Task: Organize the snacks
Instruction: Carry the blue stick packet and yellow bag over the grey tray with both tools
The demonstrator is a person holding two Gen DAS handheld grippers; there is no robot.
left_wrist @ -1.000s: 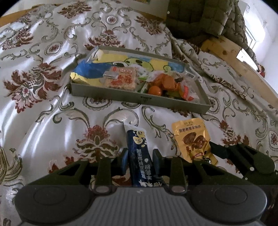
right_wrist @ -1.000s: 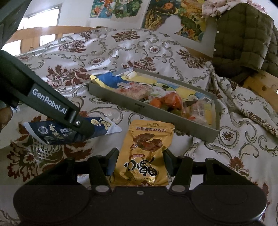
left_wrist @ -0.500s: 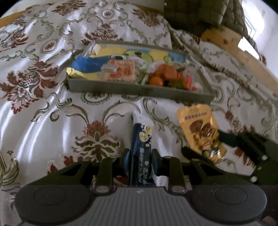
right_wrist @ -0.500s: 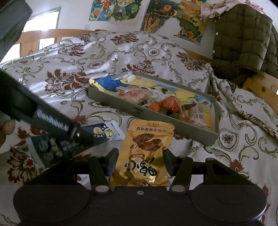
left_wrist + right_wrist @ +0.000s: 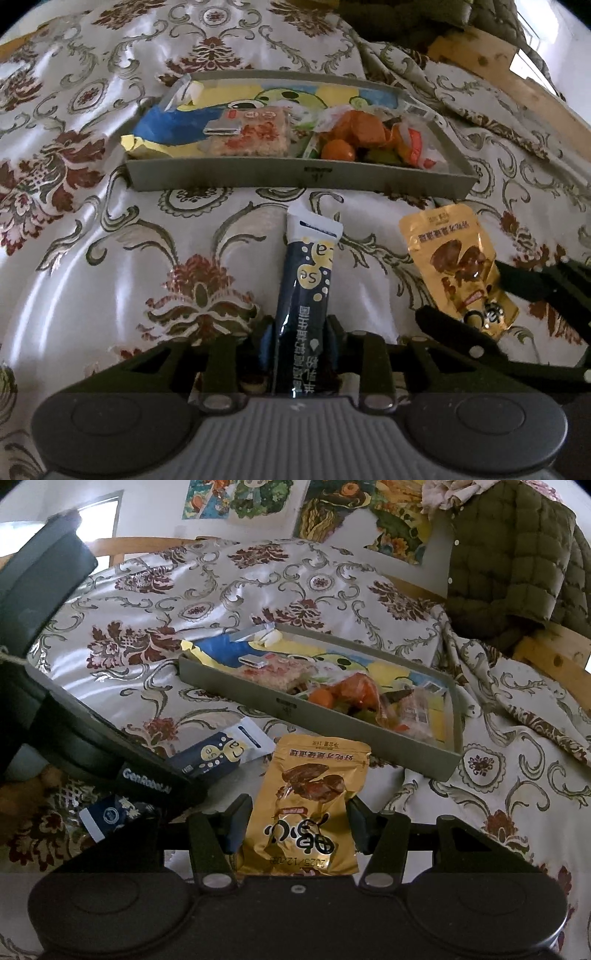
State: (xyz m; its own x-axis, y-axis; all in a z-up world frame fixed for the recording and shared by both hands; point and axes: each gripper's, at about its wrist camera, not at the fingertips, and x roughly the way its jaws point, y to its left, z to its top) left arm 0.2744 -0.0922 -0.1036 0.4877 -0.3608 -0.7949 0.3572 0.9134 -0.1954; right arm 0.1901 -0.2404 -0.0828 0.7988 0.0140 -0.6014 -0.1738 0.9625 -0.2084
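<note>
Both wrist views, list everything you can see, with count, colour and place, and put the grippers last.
Tray: one, grey, on the bedspread, holding snacks.
Rice cracker pack: one, clear with red print, in the tray.
Orange-wrapped snacks: several, orange, in the tray.
Stick sachet: one, navy and white, in front of the tray.
Gold pouch: one, gold, beside the sachet.
Bedspread: one, white with maroon floral print.
Quilted jacket: one, olive, behind the tray.
Posters: several, colourful, on the wall.
Left gripper: black, fingers closed on the sachet.
Right gripper: black, fingers closed on the pouch.
</note>
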